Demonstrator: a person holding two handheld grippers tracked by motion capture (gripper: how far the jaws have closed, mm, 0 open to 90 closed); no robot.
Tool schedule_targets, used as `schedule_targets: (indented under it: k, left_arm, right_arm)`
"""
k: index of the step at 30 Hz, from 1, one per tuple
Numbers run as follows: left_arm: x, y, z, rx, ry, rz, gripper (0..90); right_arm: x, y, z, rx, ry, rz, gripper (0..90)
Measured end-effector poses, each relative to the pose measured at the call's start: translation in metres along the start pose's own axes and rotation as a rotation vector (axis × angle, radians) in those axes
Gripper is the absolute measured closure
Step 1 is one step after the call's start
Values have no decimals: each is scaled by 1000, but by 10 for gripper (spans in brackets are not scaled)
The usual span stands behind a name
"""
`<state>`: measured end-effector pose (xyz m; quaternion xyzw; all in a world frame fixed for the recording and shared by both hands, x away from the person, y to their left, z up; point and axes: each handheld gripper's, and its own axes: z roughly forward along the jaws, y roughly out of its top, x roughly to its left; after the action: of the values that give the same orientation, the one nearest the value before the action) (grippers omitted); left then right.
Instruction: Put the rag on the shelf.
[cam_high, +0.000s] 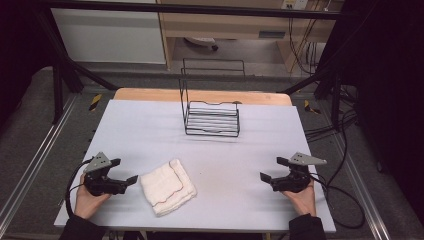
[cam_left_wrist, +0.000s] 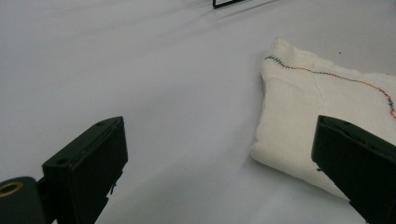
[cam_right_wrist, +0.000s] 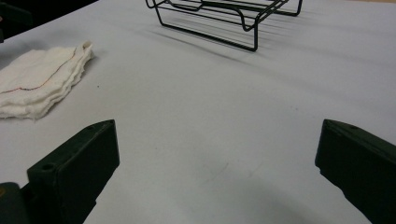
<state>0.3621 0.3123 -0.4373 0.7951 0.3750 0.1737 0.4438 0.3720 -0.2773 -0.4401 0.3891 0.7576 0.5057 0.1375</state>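
Note:
A folded white cloth (cam_high: 167, 187) with a thin coloured stitch line lies on the pale table (cam_high: 150, 130), front and left of centre. In the left gripper view the cloth (cam_left_wrist: 317, 112) sits just ahead of the right jaw. My left gripper (cam_high: 124, 171) rests on the table just left of the cloth, open with nothing between its jaws. My right gripper (cam_high: 273, 169) rests at the front right, also open and empty, well apart from the cloth (cam_right_wrist: 39, 79). A black wire rack (cam_high: 212, 118) stands at the table's far middle.
The wire rack (cam_right_wrist: 224, 18) is ahead of the right gripper, with bare tabletop between. Black frame bars run around the table, and cables (cam_high: 345, 190) trail off the right edge. A wooden strip (cam_high: 150, 94) shows along the far edge.

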Motion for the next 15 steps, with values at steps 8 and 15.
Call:
schedule_targets:
  k: [8, 15]
  left_arm:
    - [-3, -1, 1, 1, -3, 6, 37]
    - [-3, -2, 0, -3, -5, -3, 39]
  right_arm:
    - [1, 0, 1, -1, 5, 4, 4]
    - [14, 5, 16, 17, 41, 15, 4]
